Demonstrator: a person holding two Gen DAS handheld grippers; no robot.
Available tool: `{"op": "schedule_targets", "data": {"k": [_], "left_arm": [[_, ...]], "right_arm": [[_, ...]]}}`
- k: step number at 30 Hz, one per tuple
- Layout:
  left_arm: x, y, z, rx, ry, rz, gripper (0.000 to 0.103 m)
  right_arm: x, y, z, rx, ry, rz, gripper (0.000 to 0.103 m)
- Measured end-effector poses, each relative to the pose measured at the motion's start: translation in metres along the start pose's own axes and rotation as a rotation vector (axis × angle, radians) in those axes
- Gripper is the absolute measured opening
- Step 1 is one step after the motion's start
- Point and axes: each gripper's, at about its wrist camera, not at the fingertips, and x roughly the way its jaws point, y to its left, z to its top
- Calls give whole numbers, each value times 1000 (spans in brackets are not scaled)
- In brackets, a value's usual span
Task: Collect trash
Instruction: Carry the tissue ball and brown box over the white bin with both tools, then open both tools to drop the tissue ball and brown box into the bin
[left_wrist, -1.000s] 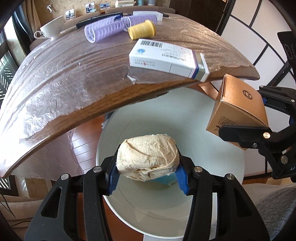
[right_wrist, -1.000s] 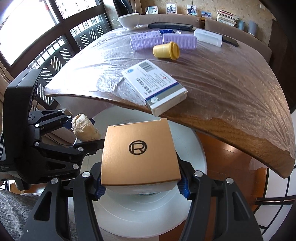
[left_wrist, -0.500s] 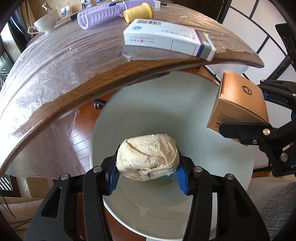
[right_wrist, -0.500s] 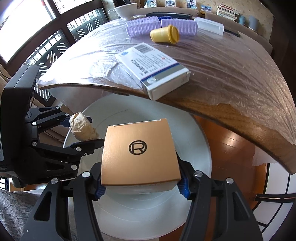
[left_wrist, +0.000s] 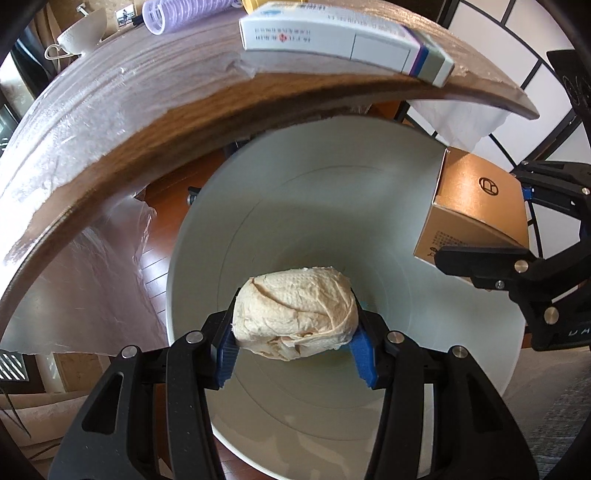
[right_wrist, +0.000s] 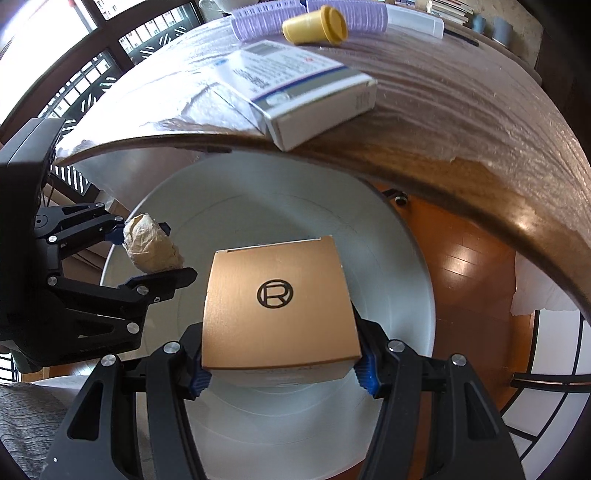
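My left gripper (left_wrist: 295, 354) is shut on a crumpled beige paper wad (left_wrist: 295, 314), held over the mouth of a white round bin (left_wrist: 369, 206) that stands on the floor below the table edge. My right gripper (right_wrist: 282, 373) is shut on a copper-coloured carton (right_wrist: 279, 306) with a circled R on top, also over the bin (right_wrist: 399, 280). In the left wrist view the carton (left_wrist: 476, 218) hangs at the right. The paper wad (right_wrist: 151, 249) and the left gripper (right_wrist: 147, 254) appear at the left of the right wrist view.
A wooden table (left_wrist: 129, 122) wrapped in clear film overhangs the bin. At its edge lies a white medicine box (right_wrist: 299, 88); behind it are a yellow cup (right_wrist: 314, 26) on its side and purple hair rollers (right_wrist: 258, 18). Wooden floor (right_wrist: 472, 266) surrounds the bin.
Both grippers have sunk toward the bin with their loads. The table edge has risen in both views and the bin's opening looks larger. Neither grip has changed.
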Motion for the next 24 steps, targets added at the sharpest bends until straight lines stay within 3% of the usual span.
{"op": "schedule_targets", "data": {"k": [24], "left_arm": [[16,-21,3,65,47,23,52]], "right_arm": [[26,0,13,9,46,-16,59]]}}
